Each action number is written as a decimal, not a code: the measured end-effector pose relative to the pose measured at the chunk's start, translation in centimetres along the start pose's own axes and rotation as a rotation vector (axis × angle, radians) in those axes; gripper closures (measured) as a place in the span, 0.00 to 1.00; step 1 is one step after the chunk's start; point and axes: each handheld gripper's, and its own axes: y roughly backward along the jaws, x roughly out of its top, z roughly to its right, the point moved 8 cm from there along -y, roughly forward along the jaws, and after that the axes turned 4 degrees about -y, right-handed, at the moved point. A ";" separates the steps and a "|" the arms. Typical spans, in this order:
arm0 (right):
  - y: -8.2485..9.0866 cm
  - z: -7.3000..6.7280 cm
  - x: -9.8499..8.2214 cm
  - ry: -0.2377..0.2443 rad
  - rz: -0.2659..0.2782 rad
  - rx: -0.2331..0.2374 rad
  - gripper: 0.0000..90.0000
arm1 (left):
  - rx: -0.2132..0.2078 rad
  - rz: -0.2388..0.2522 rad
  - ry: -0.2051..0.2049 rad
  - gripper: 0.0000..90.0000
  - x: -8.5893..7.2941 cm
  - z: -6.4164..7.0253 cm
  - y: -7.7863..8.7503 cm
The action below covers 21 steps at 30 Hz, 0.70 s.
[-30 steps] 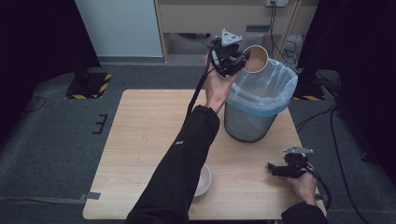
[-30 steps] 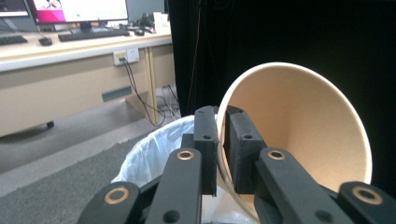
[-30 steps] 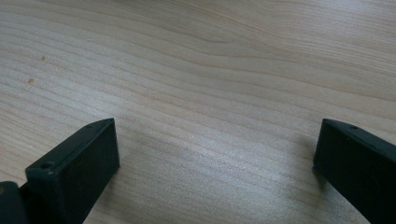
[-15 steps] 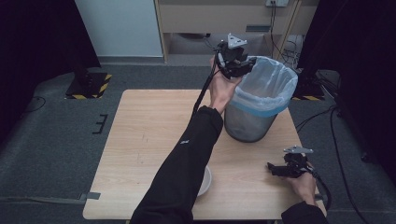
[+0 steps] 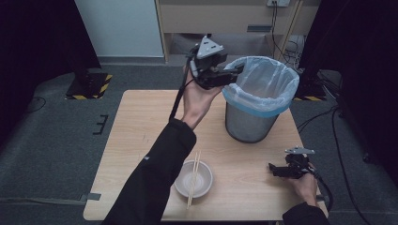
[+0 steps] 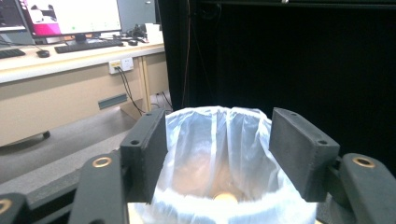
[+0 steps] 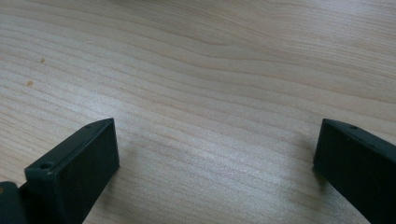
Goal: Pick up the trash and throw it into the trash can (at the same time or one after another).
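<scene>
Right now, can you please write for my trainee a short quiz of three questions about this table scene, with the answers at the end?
1. True or false: the left tool is open and holds nothing.
2. Where do the chopsticks lie?
A. inside the bin
B. across the white bowl
C. under the right tool
3. Fill in: the right tool rests low at the table with its jaws ____.

Key
1. True: its jaws stand apart at the rim of the lined bin.
2. B: they lie across the white bowl.
3. open, with bare wood between them.
</scene>
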 end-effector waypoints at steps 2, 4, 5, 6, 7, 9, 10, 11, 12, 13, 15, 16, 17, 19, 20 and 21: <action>0.0 0.0 0.0 0.001 0.001 -0.001 0.00 | 0.015 -0.009 -0.011 0.38 -0.9 -0.4 2.2; 0.0 0.0 0.0 0.000 0.001 -0.001 0.00 | 0.021 -0.015 -0.012 0.37 -1.4 -0.5 3.2; 0.0 0.0 0.0 0.000 0.000 -0.001 0.00 | 0.023 -0.016 -0.013 0.36 -1.7 -0.6 4.0; 0.0 0.0 0.0 -0.001 0.003 -0.001 0.00 | 0.023 -0.020 -0.010 0.37 -2.2 -0.6 4.8; 0.0 0.0 0.0 -0.001 0.003 -0.001 0.00 | 0.023 -0.020 -0.004 0.37 -2.5 -0.6 5.5; 0.0 0.0 0.0 -0.001 0.003 -0.002 0.00 | 0.025 -0.021 0.003 0.37 -3.8 -0.5 7.3; 0.0 0.0 0.0 -0.002 0.003 -0.002 0.00 | 0.028 -0.029 -0.002 0.37 -4.4 -0.5 8.1; 0.0 0.0 0.0 -0.002 0.003 -0.002 0.00 | 0.033 -0.038 -0.011 0.37 -5.1 -0.4 8.8; 0.0 0.0 0.0 -0.002 0.003 -0.002 0.00 | 0.039 -0.047 -0.020 0.37 -5.8 -0.4 9.4; 0.0 0.0 0.0 -0.002 0.002 -0.003 0.00 | 0.041 -0.058 -0.026 0.37 -6.6 -0.3 10.0; 0.0 0.0 0.0 -0.003 0.003 -0.004 0.00 | 0.041 -0.071 -0.024 0.37 -8.0 -0.3 11.0; 0.0 0.0 0.0 -0.003 0.003 -0.004 0.00 | 0.045 -0.087 -0.021 0.37 -9.3 -0.3 11.7; 0.0 0.0 0.0 -0.006 0.001 -0.003 0.00 | 0.047 -0.094 -0.017 0.36 -10.0 -0.4 12.0; 0.0 0.0 0.0 -0.004 -0.001 -0.004 0.00 | 0.054 -0.119 -0.013 0.36 -11.5 -0.4 12.7; 0.0 0.0 0.0 -0.004 -0.001 -0.004 0.00 | 0.057 -0.132 -0.009 0.35 -12.5 -0.4 13.0; 0.0 0.0 0.0 -0.005 -0.001 -0.004 0.00 | 0.057 -0.137 -0.001 0.35 -13.1 -0.4 13.2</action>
